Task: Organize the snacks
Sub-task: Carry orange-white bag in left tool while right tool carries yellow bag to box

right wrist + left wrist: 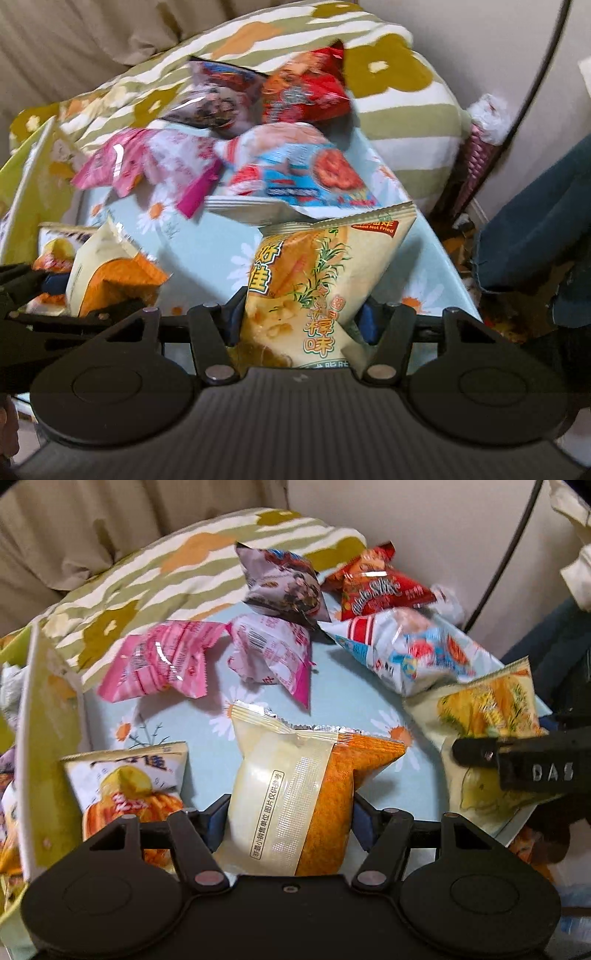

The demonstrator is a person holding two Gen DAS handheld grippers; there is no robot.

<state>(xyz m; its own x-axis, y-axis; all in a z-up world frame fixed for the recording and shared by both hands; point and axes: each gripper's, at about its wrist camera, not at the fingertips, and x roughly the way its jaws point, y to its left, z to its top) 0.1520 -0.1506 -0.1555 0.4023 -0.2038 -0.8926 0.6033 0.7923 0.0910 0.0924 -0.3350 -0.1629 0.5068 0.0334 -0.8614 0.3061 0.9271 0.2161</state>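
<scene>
Two bags are clamped: left gripper (290, 812) grips the orange-cream packet (295, 794), right gripper (301, 321) the lemon chips (314, 280); five lie loose at twelve o'clock.

lower end of the orange-and-cream packet (295, 805) hidden behind the gripper body, yellow lemon packet (314, 291) base likewise hidden, far red packet (306, 96) blurred, green box (44, 760) cut by the left edge
</scene>
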